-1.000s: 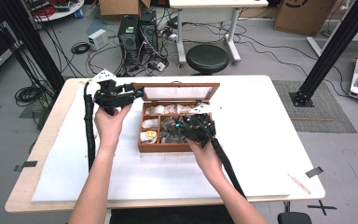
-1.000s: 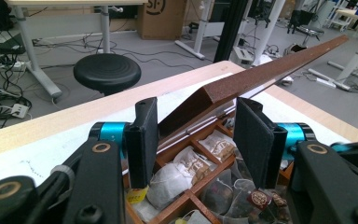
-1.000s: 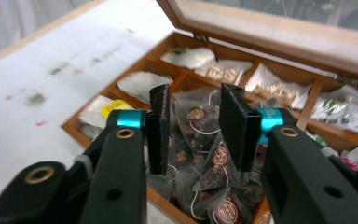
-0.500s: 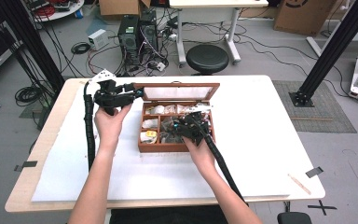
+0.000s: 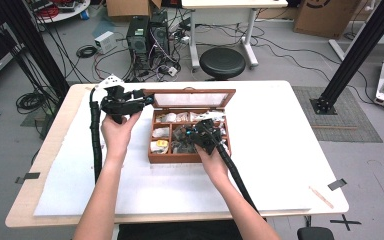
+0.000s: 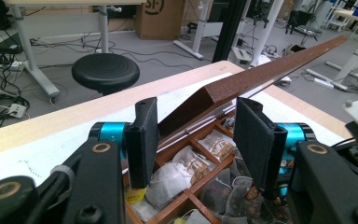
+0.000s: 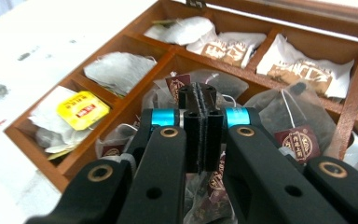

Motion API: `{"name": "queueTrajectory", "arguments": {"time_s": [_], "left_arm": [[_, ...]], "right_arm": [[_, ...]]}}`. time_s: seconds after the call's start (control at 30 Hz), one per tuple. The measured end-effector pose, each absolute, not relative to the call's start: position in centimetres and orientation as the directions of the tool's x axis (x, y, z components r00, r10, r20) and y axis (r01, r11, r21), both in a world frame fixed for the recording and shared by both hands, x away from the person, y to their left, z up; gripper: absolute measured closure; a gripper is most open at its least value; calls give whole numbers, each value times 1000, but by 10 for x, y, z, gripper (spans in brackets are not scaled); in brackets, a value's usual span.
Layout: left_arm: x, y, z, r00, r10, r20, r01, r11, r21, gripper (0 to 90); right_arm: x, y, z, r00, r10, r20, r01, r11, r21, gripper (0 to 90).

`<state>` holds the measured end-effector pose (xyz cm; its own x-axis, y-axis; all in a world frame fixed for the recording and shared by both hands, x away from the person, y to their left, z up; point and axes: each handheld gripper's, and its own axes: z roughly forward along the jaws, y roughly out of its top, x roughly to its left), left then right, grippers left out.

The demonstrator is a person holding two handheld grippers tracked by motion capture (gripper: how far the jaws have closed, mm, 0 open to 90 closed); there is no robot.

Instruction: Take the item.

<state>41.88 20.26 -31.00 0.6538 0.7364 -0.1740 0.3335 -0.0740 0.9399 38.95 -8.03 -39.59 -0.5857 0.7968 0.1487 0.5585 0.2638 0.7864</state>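
Observation:
A wooden tea box (image 5: 187, 158) with several compartments of tea bags sits mid-table, its glass lid (image 5: 192, 100) raised. My left gripper (image 5: 147, 100) is at the lid's left end. In the left gripper view its jaws (image 6: 198, 107) stand apart, and the lid's corner (image 6: 270, 70) reaches in between them; I cannot tell whether a pad touches it. My right gripper (image 5: 192, 135) is low over the middle compartments. Its jaws (image 7: 198, 91) have just been closing and are pressed together, with no thing visible between the pads. A dark tea bag tag (image 7: 177, 84) lies just behind the tips.
A yellow-labelled tea bag (image 7: 81, 109) lies in the near left compartment; white packets (image 7: 303, 65) fill the far row. The box stands on a white mat (image 5: 280, 165). A wooden stick (image 5: 322, 196) and black tape (image 5: 336, 184) lie near the right front corner. A stool (image 5: 222, 62) stands beyond the table.
My right gripper has moved left and down into the box's middle compartments, and its jaws have closed. The left gripper and the lid have stayed put.

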Motion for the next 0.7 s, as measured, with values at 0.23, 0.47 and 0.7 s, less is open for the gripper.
{"name": "queueTrajectory", "arguments": {"time_s": [0.23, 0.47, 0.7], "left_arm": [[419, 203, -310, 653, 737, -174, 333, -73, 940, 504], [419, 203, -310, 653, 736, -178, 334, -69, 940, 504], [420, 203, -310, 653, 736, -182, 335, -65, 940, 504]], "right_arm": [[381, -84, -384, -591, 793, 145, 524, 241, 817, 900], [366, -85, -368, -611, 780, 139, 485, 229, 844, 900], [348, -87, -350, -638, 759, 127, 447, 232, 864, 900]]}}
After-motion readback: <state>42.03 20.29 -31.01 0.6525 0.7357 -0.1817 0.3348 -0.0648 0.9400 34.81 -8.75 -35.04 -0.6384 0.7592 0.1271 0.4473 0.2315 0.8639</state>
